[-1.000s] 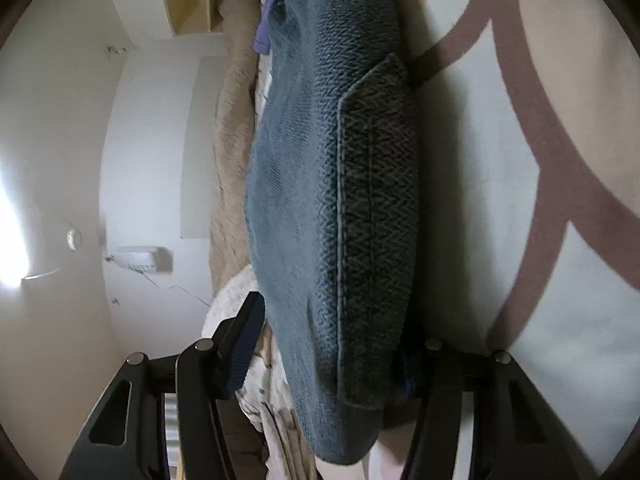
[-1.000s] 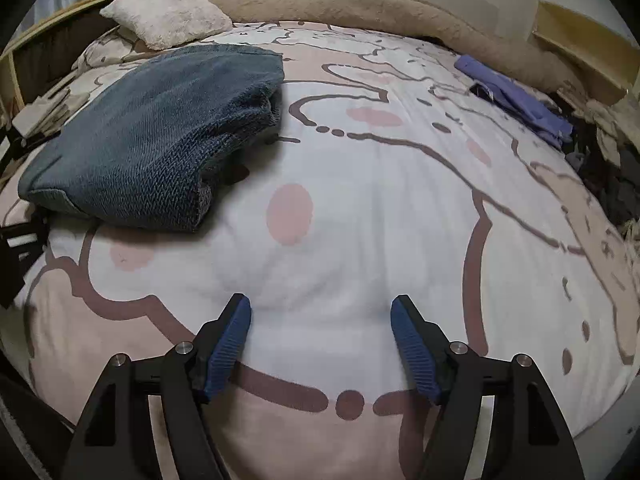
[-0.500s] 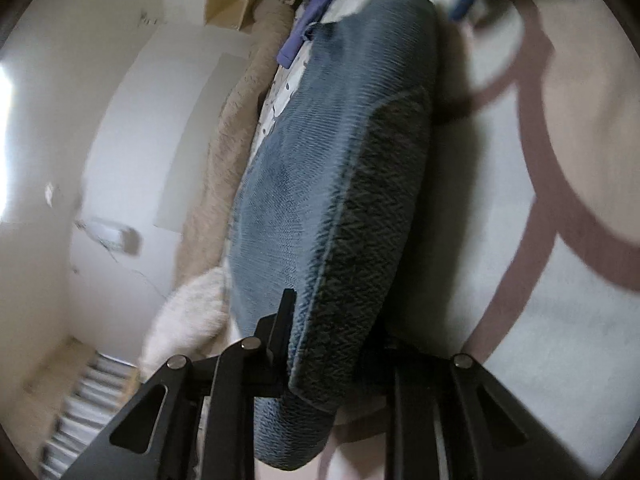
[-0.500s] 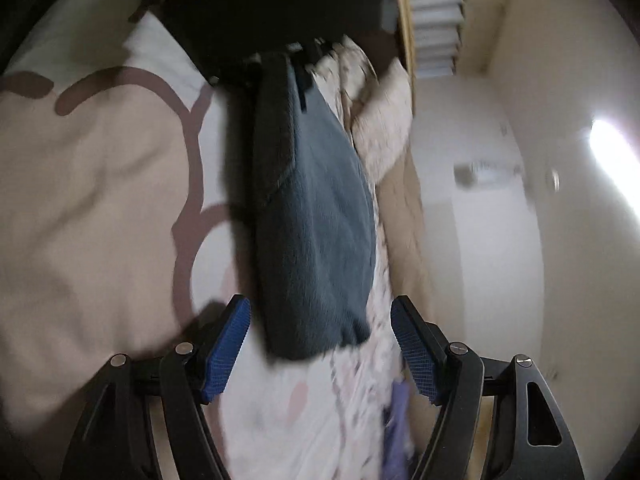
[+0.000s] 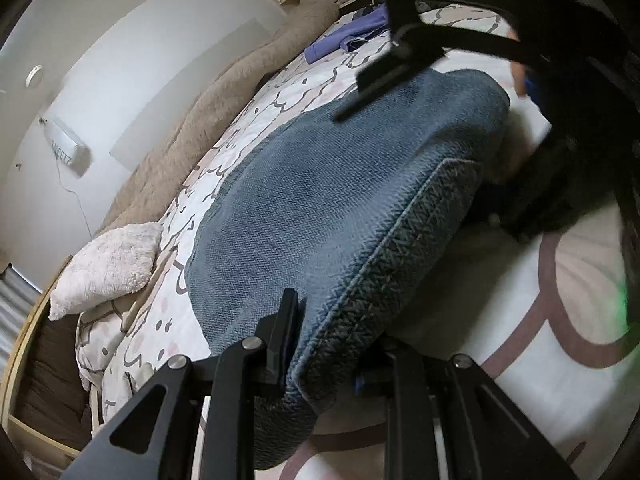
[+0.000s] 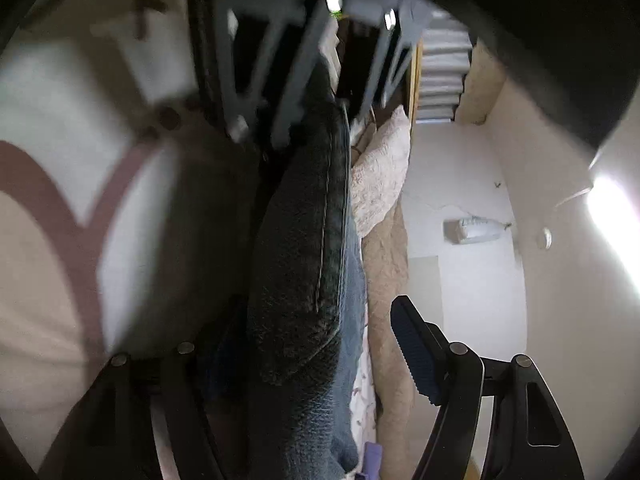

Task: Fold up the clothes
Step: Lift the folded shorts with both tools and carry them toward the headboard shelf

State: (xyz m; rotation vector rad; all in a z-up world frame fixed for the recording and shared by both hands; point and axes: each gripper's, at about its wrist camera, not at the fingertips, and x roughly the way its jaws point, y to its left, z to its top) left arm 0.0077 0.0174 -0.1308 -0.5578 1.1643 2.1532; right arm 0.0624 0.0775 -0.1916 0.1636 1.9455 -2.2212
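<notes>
A folded blue sweater [image 5: 328,208] is pinched at one end by the left gripper [image 5: 324,344] above the bed [image 5: 540,344], while the right gripper [image 6: 304,360] is spread around the other end, unclamped; sagging and unfolding are risked.

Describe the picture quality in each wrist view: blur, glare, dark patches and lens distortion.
Left wrist view: mostly sharp on the folded blue-grey knitted garment; the white wall curves from fisheye distortion; the dark shape at the upper right is smeared. Right wrist view: strong motion blur across the cream and pink patterned bedcover and the top; glare from a bright lamp at the right edge; dark vignette in the corners.
</notes>
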